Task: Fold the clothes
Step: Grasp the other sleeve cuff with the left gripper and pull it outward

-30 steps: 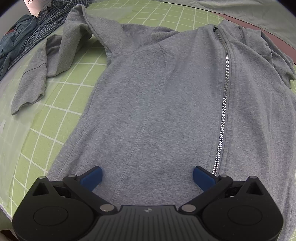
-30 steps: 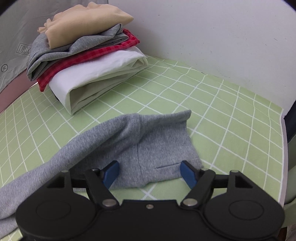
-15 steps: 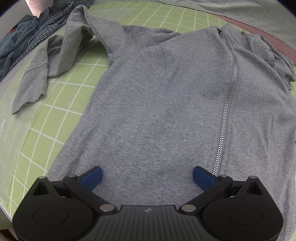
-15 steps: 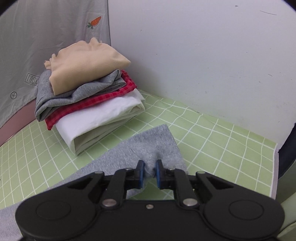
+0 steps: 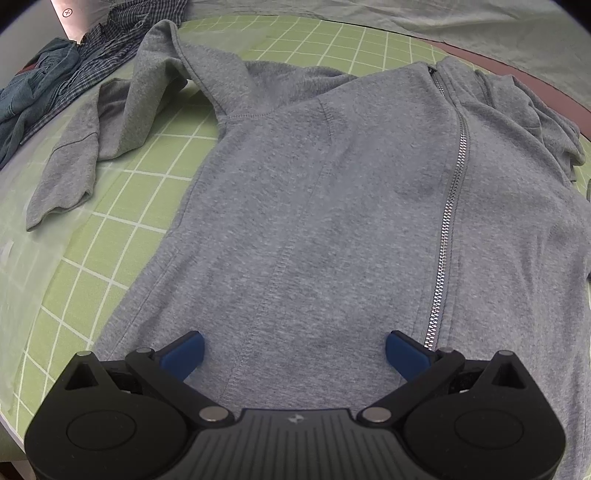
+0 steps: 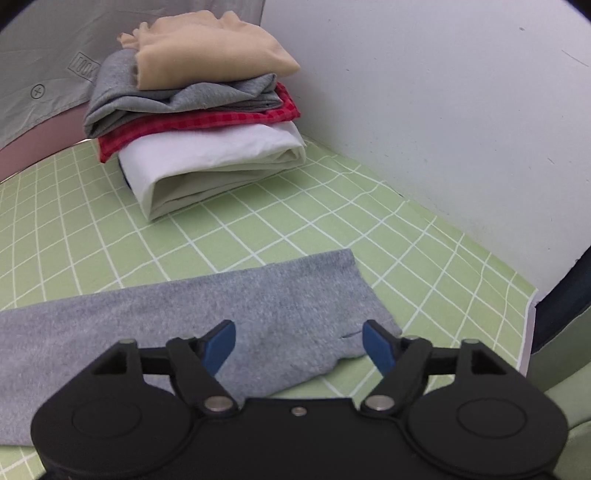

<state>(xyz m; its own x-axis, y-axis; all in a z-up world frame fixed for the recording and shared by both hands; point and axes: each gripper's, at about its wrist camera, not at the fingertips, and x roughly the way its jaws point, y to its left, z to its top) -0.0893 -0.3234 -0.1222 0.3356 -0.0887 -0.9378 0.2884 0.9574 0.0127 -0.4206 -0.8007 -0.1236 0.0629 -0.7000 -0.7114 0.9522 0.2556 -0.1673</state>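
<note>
A grey zip-up hoodie (image 5: 332, 206) lies front up on the green checked mat, its zipper (image 5: 448, 221) running up the right side of the left wrist view. One sleeve (image 5: 85, 147) lies bent at the upper left. My left gripper (image 5: 293, 350) hovers open over the hoodie's lower body, nothing between its blue fingers. In the right wrist view the other sleeve (image 6: 207, 317) lies flat and stretched out across the mat. My right gripper (image 6: 299, 343) stands above its cuff end with jaws opening wide, the pads clear of the cloth.
A stack of folded clothes (image 6: 199, 110), beige, grey, red check and white, sits at the back by the white wall (image 6: 443, 110). Crumpled blue and plaid garments (image 5: 55, 74) lie at the mat's far left. A grey sheet (image 5: 443, 22) runs along the back edge.
My right gripper closed on the sleeve cuff and lifted it, then let it go; the sleeve now lies flat and straighter. The left gripper stayed open over the hoodie.
</note>
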